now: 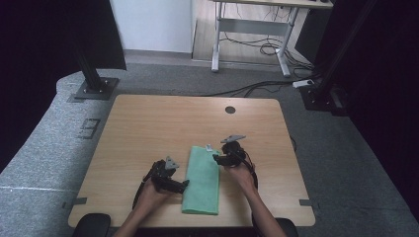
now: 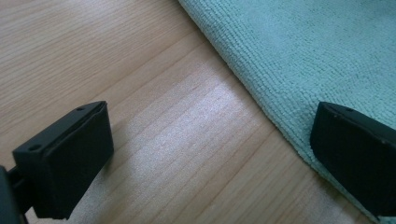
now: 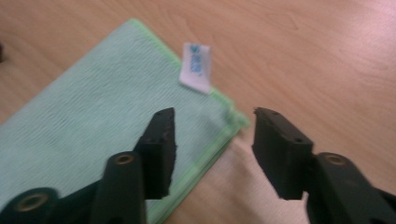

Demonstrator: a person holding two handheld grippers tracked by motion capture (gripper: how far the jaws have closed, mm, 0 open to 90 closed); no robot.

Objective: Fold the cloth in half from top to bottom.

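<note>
Cloth (image 1: 201, 180), green microfibre, one item: lies folded into a long narrow strip on the wooden bench (image 1: 148, 128), near the person's edge, with a white care label (image 1: 209, 147) at its far end.

Progress, as judged: folding appears well along, since layered edges show at the far corner in the right gripper view; a further fold across the length may remain, or a tidying of the corners.

Left gripper (image 1: 184, 185): fingers (image 2: 65, 163) spread wide and holding nothing, held low at the cloth's left long edge; one finger stands over bare wood, the other over the cloth's border (image 2: 299, 60), so the hem runs between them, ungrasped.

Right gripper (image 1: 216, 159): fingers (image 3: 161, 149) partly parted and empty, poised just above the far right corner of the cloth (image 3: 93, 116); one finger is over the fabric, the other over bare bench beyond the corner. Label (image 3: 196, 67) lies just ahead of the tips.
</note>
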